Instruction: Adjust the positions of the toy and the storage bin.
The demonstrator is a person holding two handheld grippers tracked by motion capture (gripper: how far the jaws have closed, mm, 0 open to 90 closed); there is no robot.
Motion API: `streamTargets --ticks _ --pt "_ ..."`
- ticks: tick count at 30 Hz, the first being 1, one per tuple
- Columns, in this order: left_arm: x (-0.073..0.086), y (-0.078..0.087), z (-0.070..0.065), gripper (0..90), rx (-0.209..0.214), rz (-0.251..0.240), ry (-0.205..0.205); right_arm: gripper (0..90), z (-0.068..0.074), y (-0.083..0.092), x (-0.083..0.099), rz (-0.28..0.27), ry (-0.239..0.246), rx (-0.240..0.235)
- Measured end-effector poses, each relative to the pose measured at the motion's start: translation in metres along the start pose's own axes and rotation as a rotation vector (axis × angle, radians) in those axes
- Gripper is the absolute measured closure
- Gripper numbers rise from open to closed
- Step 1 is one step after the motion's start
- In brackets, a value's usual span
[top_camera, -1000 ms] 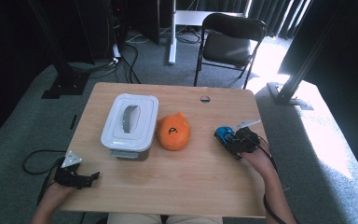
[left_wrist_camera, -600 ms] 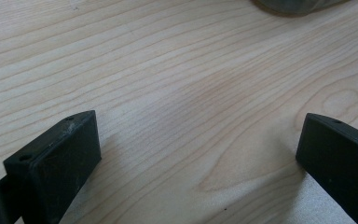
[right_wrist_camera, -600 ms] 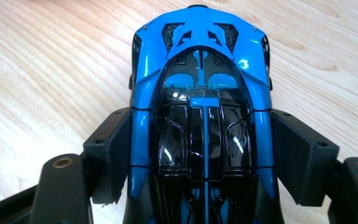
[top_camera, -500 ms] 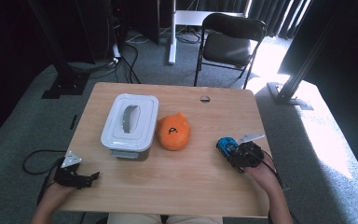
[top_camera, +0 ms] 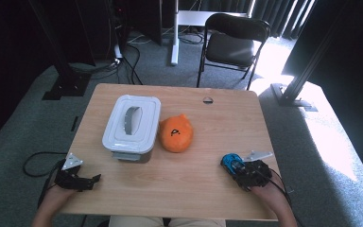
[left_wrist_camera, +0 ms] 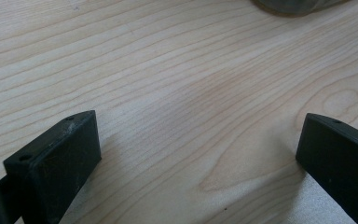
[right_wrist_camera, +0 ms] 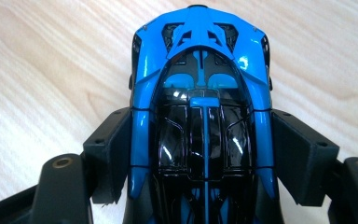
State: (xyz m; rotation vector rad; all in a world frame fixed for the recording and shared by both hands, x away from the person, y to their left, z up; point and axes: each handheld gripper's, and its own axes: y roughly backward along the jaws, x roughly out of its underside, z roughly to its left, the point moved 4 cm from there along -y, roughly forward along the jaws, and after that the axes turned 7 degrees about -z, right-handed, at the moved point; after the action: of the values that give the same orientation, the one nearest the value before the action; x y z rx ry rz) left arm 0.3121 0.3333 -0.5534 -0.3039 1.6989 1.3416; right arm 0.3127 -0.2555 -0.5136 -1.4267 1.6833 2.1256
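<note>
I'm gripping the blue toy car (right_wrist_camera: 200,116) in my right gripper (top_camera: 246,171), at five o'clock on the worktop (top_camera: 208,142). At ten o'clock the lidded white container (top_camera: 132,125) is hiding its contents. My left gripper (top_camera: 78,179) is resting released.

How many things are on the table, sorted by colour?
White: 1, the lidded box
Orange: 1, the round toy
Blue: 1, the toy car held in the right gripper
Total: 3

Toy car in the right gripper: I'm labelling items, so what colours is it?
Bright blue with glossy black, the toy car shows best in the right gripper view.
</note>
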Motion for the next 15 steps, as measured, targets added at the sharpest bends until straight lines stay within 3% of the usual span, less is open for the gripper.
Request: streamTargets --ticks 8,15 --pt "0.0 0.0 0.0 0.3 0.0 0.0 0.0 27.7 0.014 0.005 0.016 0.039 0.025 -0.013" --pt "0.0 0.0 0.0 0.3 0.001 0.0 0.0 27.7 0.017 0.004 0.025 0.042 -0.001 -0.025"
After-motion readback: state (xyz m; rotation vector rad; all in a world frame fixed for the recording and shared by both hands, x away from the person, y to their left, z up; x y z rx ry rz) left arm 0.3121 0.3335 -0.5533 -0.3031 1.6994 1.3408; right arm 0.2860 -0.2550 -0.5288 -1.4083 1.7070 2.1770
